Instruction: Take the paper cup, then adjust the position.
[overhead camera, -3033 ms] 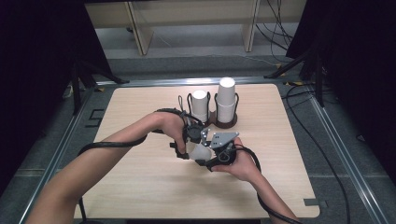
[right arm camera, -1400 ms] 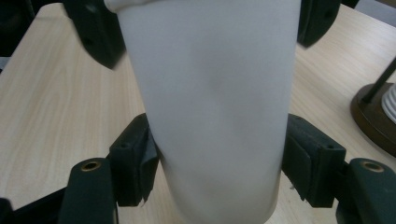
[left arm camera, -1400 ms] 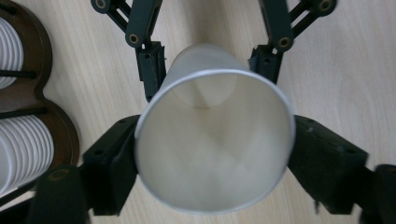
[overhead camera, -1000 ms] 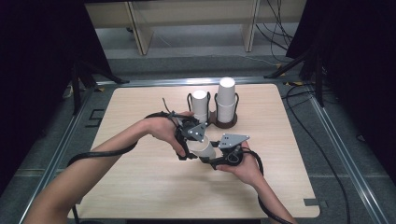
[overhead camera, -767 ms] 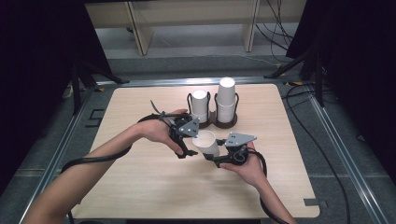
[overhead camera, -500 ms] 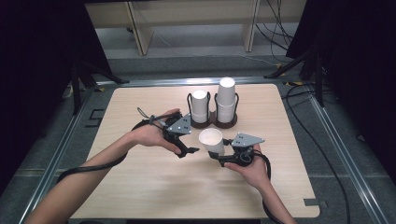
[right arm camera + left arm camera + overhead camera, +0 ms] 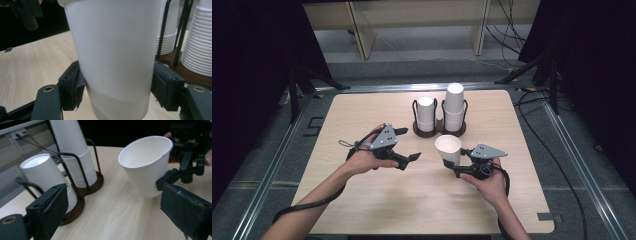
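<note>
We see R gripper [image 7: 455, 161] pinching upright paper cup [image 7: 448, 149]; L gripper [image 7: 416, 157] w/ jaws just opening, spread, nothing between, beside cup.

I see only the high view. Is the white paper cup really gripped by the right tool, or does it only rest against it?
Observer: Gripped. In the right gripper view, both black pads of the right tool press the white paper cup low on its wall.
Operator: And the left tool, does it hold something?
Observer: No. The left gripper view shows the left tool with its jaws apart; they have just been opening, with nothing between them.
</note>
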